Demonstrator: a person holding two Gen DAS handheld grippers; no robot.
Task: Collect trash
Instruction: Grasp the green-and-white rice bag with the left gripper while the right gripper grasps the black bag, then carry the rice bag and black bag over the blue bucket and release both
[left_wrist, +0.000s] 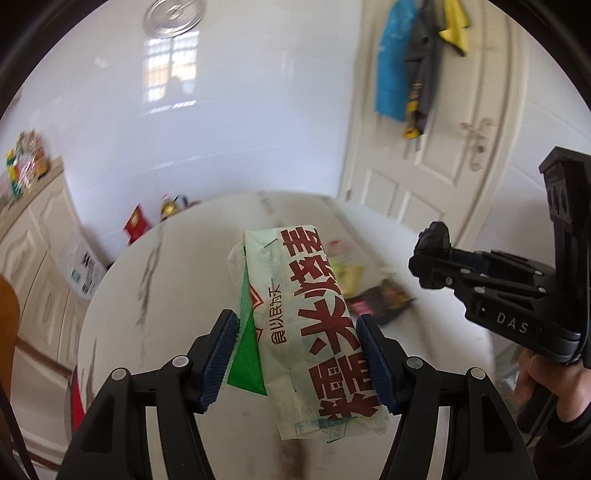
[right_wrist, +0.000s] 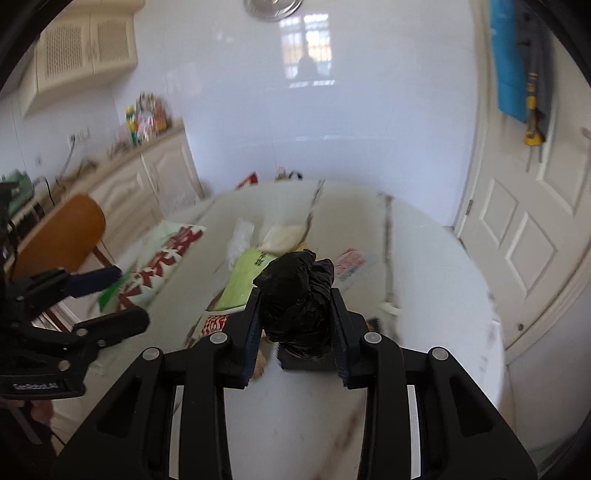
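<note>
My left gripper (left_wrist: 297, 325) is shut on a white and green paper bag (left_wrist: 314, 347) with big red characters, held up over the round white table (left_wrist: 177, 280). From the right wrist view, that bag (right_wrist: 162, 254) hangs at the left in the left gripper (right_wrist: 129, 295). My right gripper (right_wrist: 295, 299) is shut on a crumpled black plastic bag (right_wrist: 295, 288) above the table (right_wrist: 436, 280). In the left wrist view the right gripper (left_wrist: 432, 254) shows at the right with the black wad (left_wrist: 436, 236) at its tip, a hand below it.
More litter lies on the table: a light green packet (right_wrist: 245, 275), a red and white wrapper (right_wrist: 351, 262), a clear plastic piece (right_wrist: 240, 236), a dark wrapper (left_wrist: 384, 299). An orange chair (right_wrist: 62, 236) stands left, cabinets (right_wrist: 147, 177) behind it, a white door (left_wrist: 443, 147) at the right.
</note>
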